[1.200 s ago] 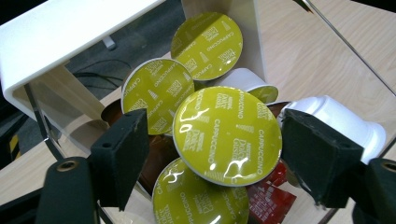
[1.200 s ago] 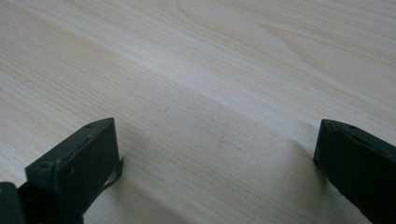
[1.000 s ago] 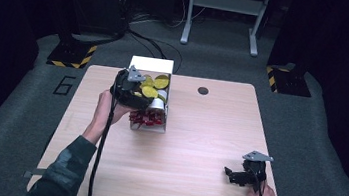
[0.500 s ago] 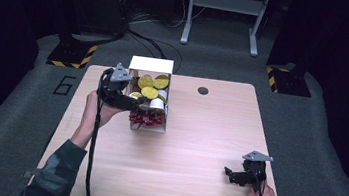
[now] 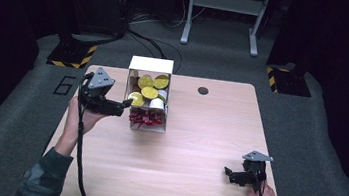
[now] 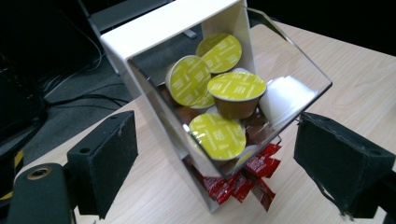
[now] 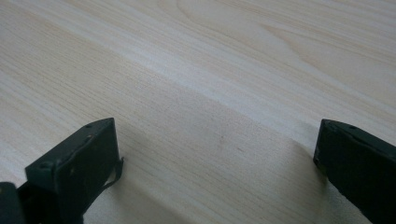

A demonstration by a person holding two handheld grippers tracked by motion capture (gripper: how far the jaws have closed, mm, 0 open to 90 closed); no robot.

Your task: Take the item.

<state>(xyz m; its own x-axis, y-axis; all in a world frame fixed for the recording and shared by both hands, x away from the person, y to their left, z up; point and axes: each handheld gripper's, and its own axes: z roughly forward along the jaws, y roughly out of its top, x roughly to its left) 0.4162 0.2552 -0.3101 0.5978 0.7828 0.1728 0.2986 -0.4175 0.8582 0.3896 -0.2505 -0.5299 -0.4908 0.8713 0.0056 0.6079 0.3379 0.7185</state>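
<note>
A white box (image 5: 151, 65) with a clear slanted front (image 6: 303, 70) stands at the table's back left. It holds several yellow-lidded capsules (image 6: 219, 135), white ones (image 6: 285, 95) and, in the lower slot, red sachets (image 6: 243, 179). My left gripper (image 5: 124, 105) hovers just left of the box, pointing at it. Its jaws have just been opening and stand open with nothing between the pads; in the left gripper view (image 6: 217, 161) the box lies beyond them. My right gripper (image 5: 227, 174) rests near the front right corner, open over bare wood (image 7: 215, 158).
The wooden table (image 5: 208, 132) has a small dark round hole (image 5: 203, 90) near its back edge. Black-and-yellow striped bases (image 5: 69, 55) and a grey stand (image 5: 224, 3) sit on the floor behind. A cable (image 5: 77, 151) trails from the left gripper along the forearm.
The left gripper has drawn back from the top of the box, moving left and toward the person, and its jaws look wider. The right gripper has kept still.
</note>
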